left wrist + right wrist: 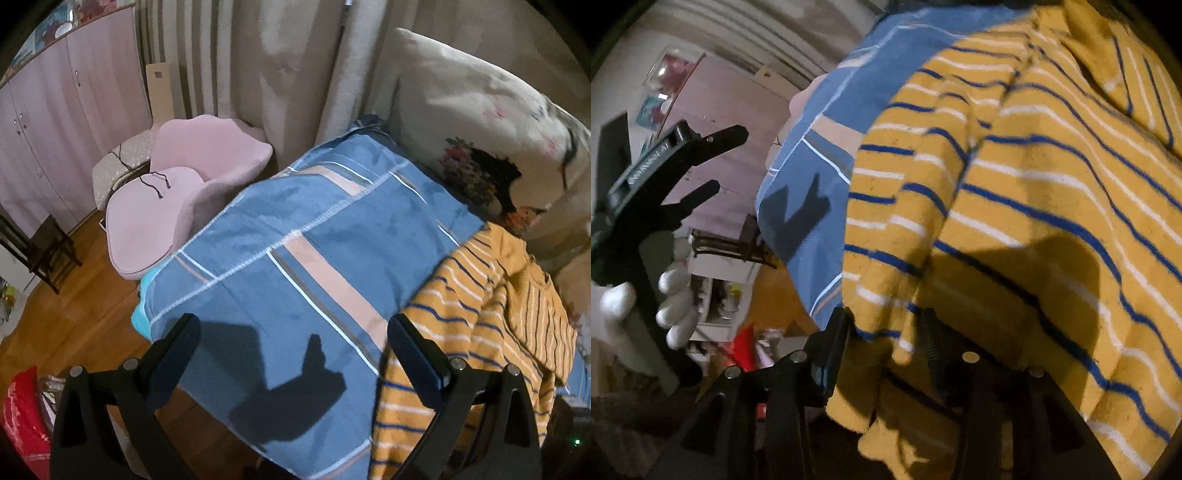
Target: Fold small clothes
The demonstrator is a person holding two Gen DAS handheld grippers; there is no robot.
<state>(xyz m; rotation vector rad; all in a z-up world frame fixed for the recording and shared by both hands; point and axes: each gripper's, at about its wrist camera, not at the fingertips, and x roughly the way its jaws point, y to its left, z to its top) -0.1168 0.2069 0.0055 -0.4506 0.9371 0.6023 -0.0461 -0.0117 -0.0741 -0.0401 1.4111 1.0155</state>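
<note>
Striped yellow sweater (pixel 1015 221) drapes between right gripper's (pixel 882 332) parted jaws.

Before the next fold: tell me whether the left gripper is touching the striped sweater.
Cannot tell. In the left wrist view the left gripper stands open, one finger overlapping the striped sweater's edge; no gap visible.

My right gripper (pixel 882 332) has its far finger buried under the yellow striped sweater (pixel 1015 206), so I cannot tell whether the pads press the cloth. The sweater runs off the right-wrist picture's right and bottom edges. Beyond the bed, the shelves (pixel 716 295) and a red thing (pixel 744 345) are too blurred to identify.
</note>
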